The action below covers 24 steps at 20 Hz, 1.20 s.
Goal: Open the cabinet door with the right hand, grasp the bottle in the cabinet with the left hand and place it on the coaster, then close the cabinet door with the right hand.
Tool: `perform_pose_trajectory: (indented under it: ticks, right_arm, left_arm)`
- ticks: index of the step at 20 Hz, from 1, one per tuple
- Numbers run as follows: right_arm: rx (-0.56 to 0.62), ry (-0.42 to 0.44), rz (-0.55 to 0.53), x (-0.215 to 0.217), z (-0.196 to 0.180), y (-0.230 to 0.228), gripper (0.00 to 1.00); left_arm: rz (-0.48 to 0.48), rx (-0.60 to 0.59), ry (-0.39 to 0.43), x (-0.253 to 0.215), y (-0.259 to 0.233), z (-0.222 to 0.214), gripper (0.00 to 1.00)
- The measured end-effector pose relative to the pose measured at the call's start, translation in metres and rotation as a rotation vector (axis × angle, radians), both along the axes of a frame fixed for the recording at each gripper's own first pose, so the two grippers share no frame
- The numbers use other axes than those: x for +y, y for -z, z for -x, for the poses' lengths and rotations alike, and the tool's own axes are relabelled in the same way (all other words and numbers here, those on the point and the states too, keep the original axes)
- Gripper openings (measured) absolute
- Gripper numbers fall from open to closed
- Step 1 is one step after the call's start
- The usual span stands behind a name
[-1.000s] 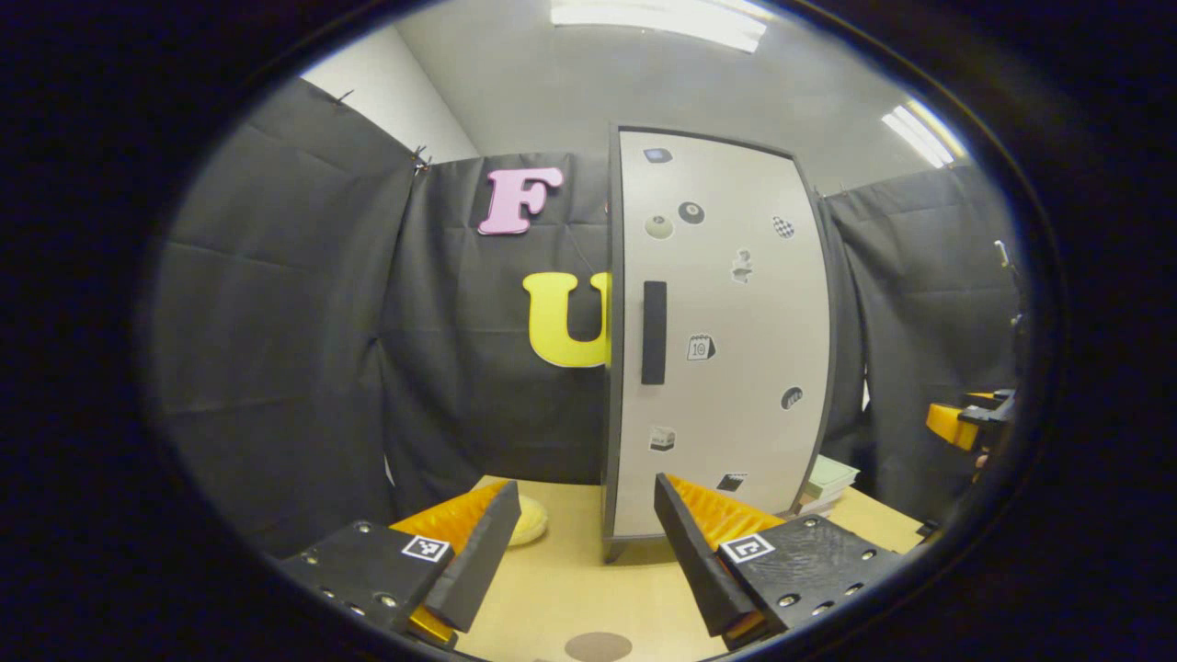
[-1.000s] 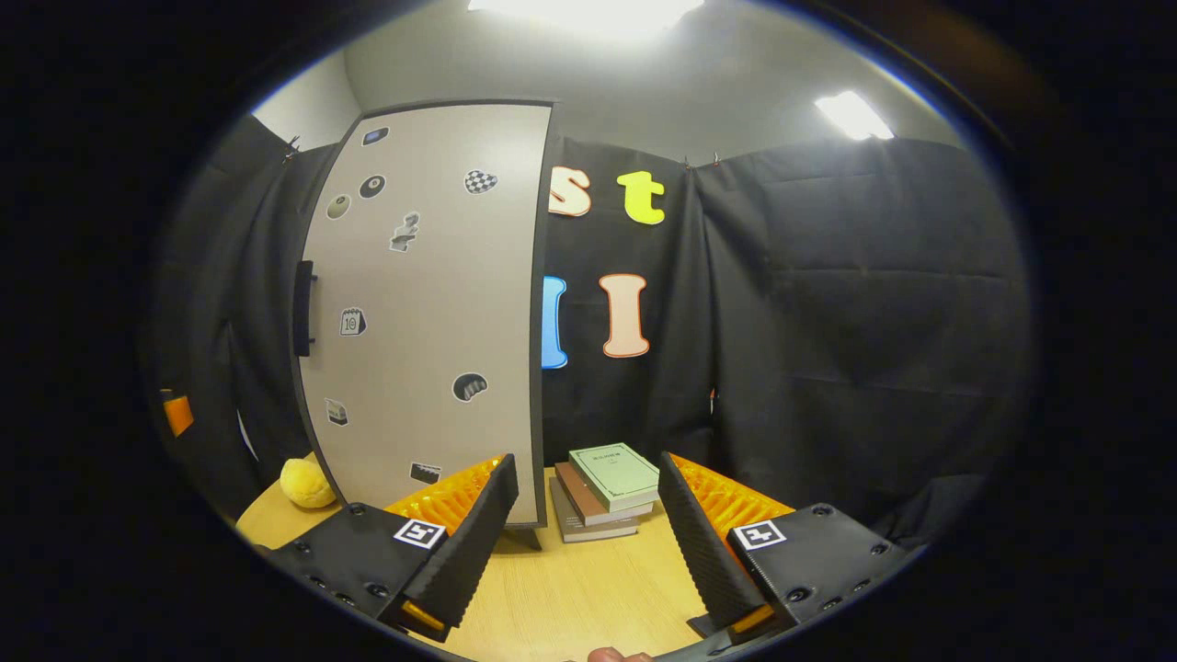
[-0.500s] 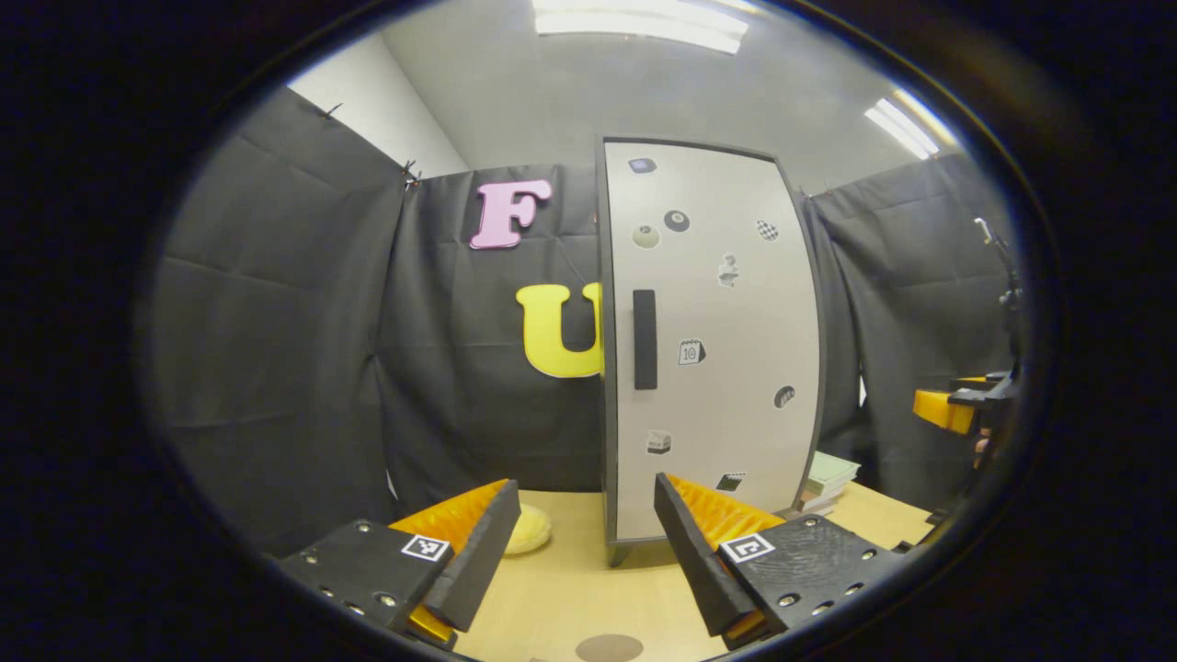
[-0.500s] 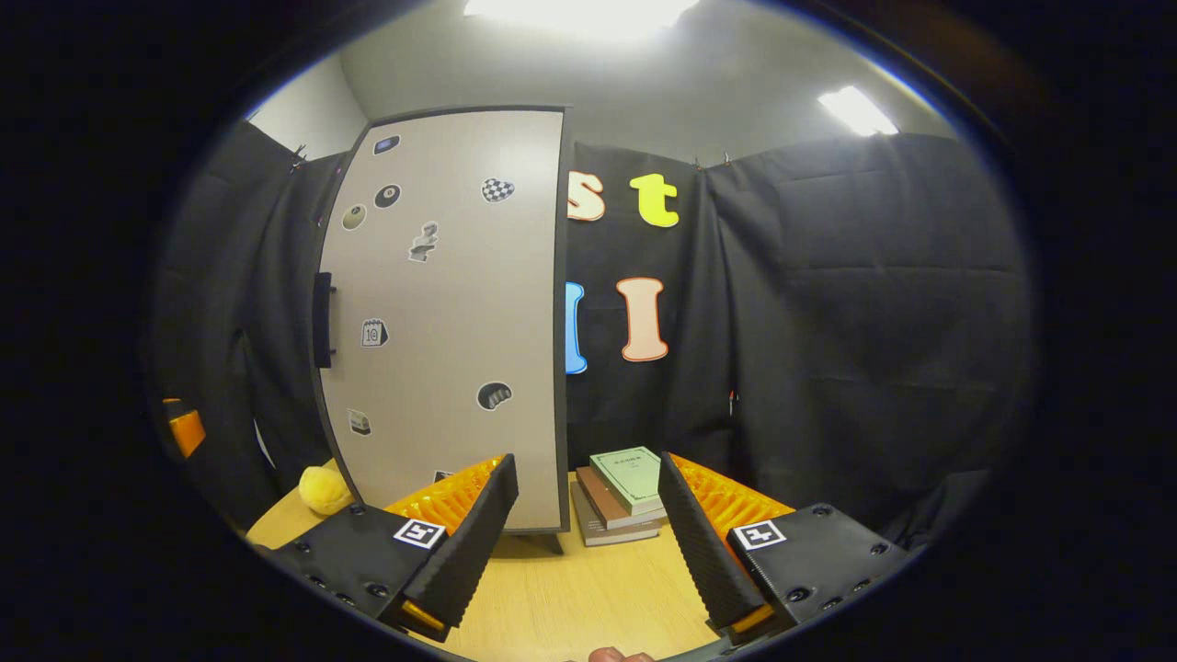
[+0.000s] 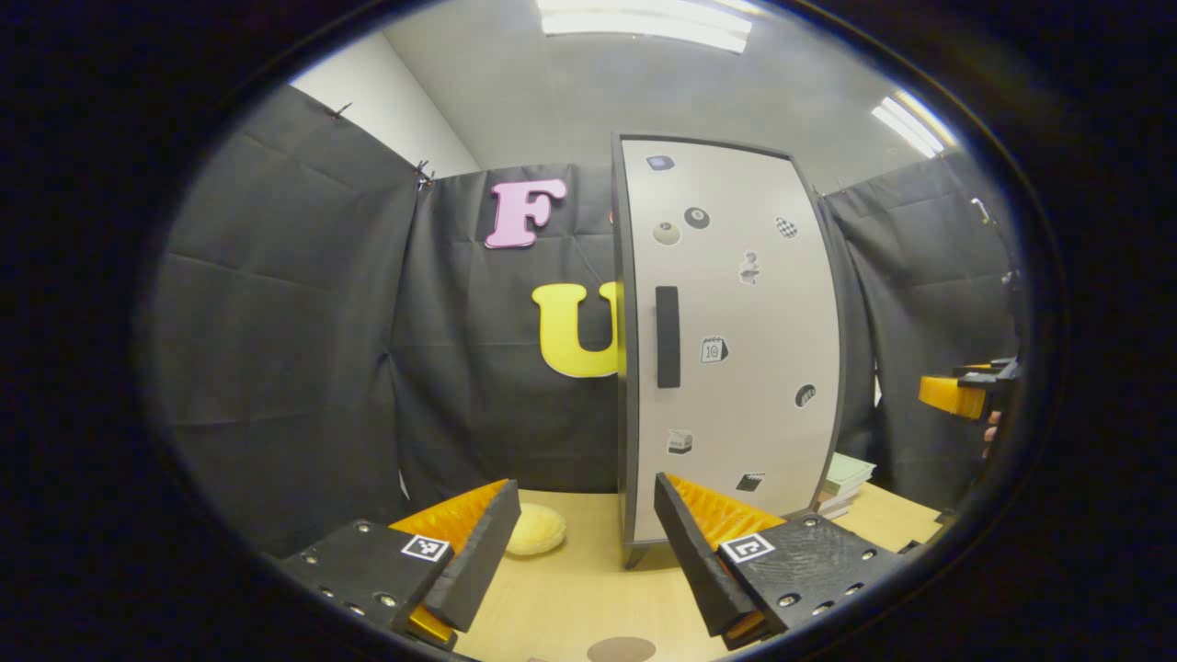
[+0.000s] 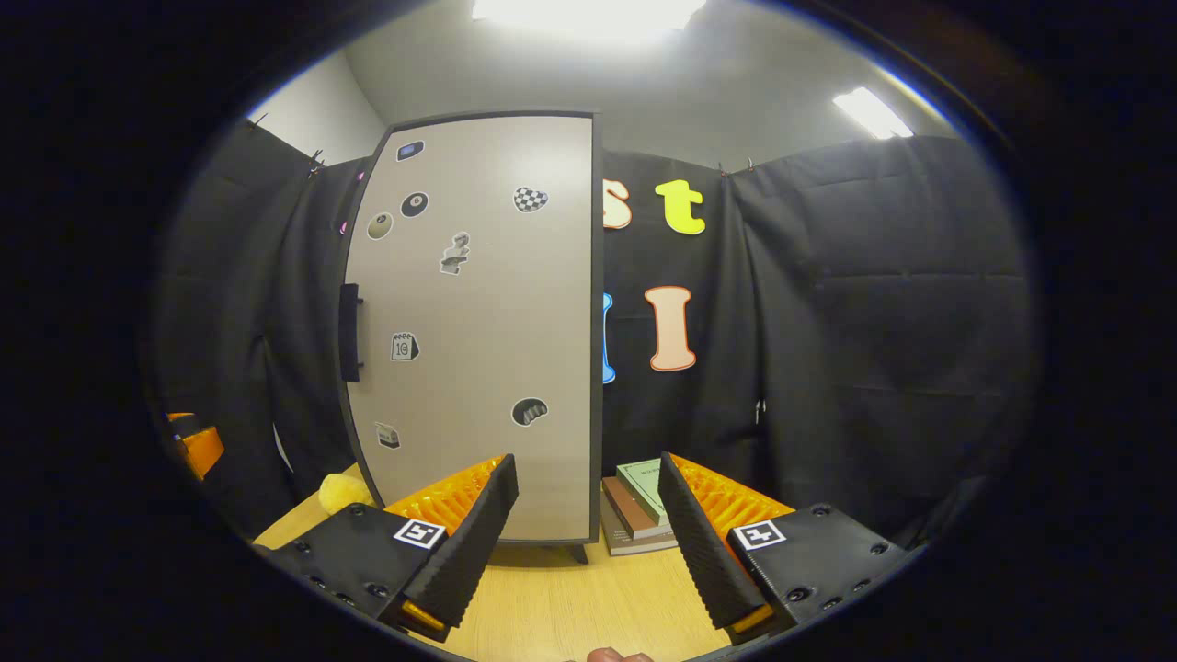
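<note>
A tall pale cabinet (image 5: 736,340) with a dark frame and small stickers stands on the wooden table, its door closed. The door's dark vertical handle (image 5: 668,336) sits near its left edge; in the right gripper view the handle (image 6: 349,332) is at the cabinet's (image 6: 478,322) left side. A round brown coaster (image 5: 622,649) lies on the table just in front of my left gripper (image 5: 584,542), which is open and holds nothing. My right gripper (image 6: 587,538) is open too, short of the cabinet front. The bottle is hidden.
A yellow soft round object (image 5: 536,530) lies on the table left of the cabinet. A stack of books (image 6: 644,506) rests to the cabinet's right. The other gripper (image 5: 961,393) hangs at the right edge of the left gripper view. Black cloth walls surround the table (image 6: 570,607).
The right gripper view has swung left, so the cabinet sits more central and larger. The left gripper view shifted slightly; the cabinet moved a little right. Both grippers stay open.
</note>
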State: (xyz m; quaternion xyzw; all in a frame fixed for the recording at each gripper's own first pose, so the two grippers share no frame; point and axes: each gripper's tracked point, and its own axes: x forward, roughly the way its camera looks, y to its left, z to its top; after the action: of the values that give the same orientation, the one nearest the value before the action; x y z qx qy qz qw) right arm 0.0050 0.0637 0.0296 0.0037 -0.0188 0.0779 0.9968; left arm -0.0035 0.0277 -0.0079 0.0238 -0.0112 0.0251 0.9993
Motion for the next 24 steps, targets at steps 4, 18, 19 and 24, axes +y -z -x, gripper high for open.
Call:
perform_pose_trajectory:
  ticks: [4, 18, 19, 24]
  right_arm:
    - [-0.025, -0.05, 0.014, 0.025, -0.009, -0.019, 0.98]
    - [-0.158, -0.289, -0.006, 0.187, -0.063, -0.126, 0.97]
    - [-0.158, -0.305, -0.013, 0.201, -0.068, -0.131, 0.97]
    - [-0.075, -0.329, -0.034, 0.246, -0.09, -0.128, 0.98]
  left_arm:
    - [-0.013, 0.018, -0.005, 0.007, 0.009, 0.003, 0.89]
    - [0.033, 0.077, -0.148, 0.081, 0.039, 0.027, 0.89]
    - [0.034, 0.082, -0.161, 0.087, 0.042, 0.029, 0.89]
    - [0.062, 0.104, -0.222, 0.116, 0.055, 0.039, 0.91]
